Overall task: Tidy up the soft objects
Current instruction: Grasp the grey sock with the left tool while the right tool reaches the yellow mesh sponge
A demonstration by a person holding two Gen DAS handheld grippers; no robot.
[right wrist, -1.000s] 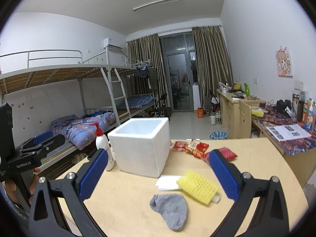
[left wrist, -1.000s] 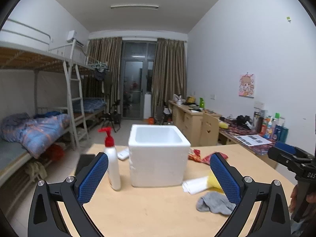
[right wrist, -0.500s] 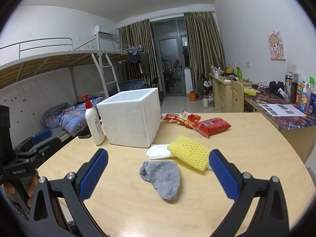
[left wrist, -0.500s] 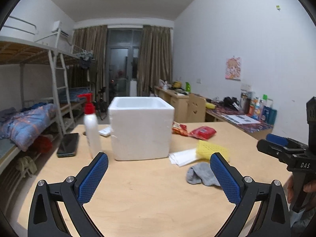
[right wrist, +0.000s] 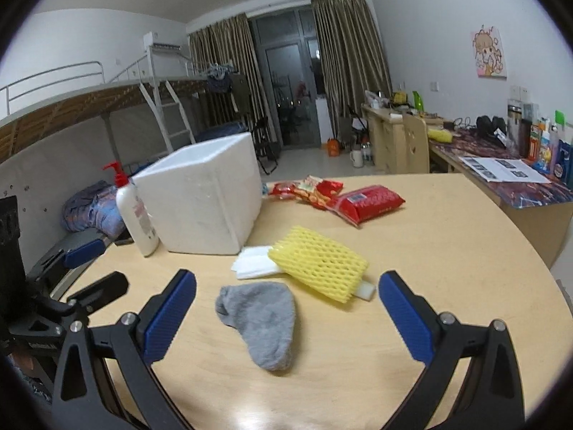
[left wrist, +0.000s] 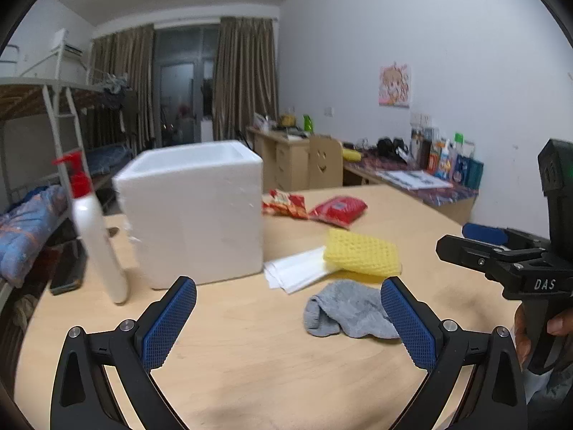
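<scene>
A grey sock [left wrist: 349,311] [right wrist: 263,319] lies crumpled on the wooden table. Just behind it rest a yellow foam net [left wrist: 361,251] [right wrist: 318,267] and a small stack of white foam sheets [left wrist: 299,273] [right wrist: 252,262]. A white foam box [left wrist: 195,211] [right wrist: 204,197] with an open top stands further back. My left gripper [left wrist: 288,319] is open, low over the table, the sock by its right finger. My right gripper [right wrist: 286,317] is open too, with the sock lying between its fingers. Each gripper shows at the edge of the other's view.
A white pump bottle with a red top [left wrist: 95,229] [right wrist: 136,211] stands left of the box. Red snack packets [left wrist: 338,209] [right wrist: 369,200] lie behind. A phone [left wrist: 68,268] rests near the table's left edge. Bunk beds [right wrist: 107,107] and desks [right wrist: 412,143] line the room.
Both grippers have come down and forward towards the table. The sock, net and box now look larger and nearer, and the sock has come between the right fingers.
</scene>
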